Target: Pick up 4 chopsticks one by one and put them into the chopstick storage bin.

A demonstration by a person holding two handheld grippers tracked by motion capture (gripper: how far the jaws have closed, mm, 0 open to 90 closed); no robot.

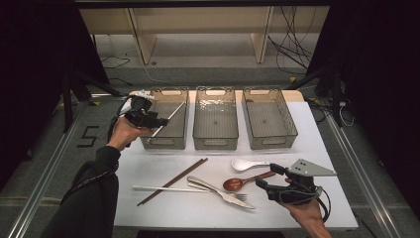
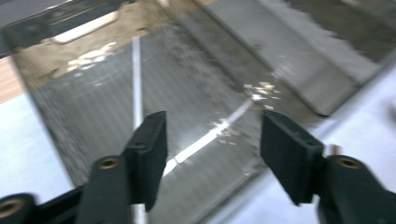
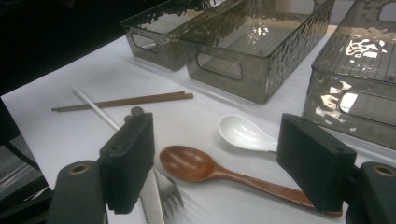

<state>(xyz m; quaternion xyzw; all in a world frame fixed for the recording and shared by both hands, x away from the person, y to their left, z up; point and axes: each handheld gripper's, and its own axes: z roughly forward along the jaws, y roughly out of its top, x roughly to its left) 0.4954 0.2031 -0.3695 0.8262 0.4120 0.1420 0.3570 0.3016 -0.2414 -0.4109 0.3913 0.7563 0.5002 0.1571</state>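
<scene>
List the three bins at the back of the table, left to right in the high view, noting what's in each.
Left bin with a white chopstick leaning in it → middle bin, nothing visible inside → right bin, nothing visible inside.

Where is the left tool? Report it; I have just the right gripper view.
Observer: The left tool hangs over the near left corner of the left bin.
Operator: Give me its jaws.
Observer: Open, with nothing between the pads.
Operator: Now tell me what's inside that bin.
Observer: One white chopstick, lying slantwise inside.
</scene>
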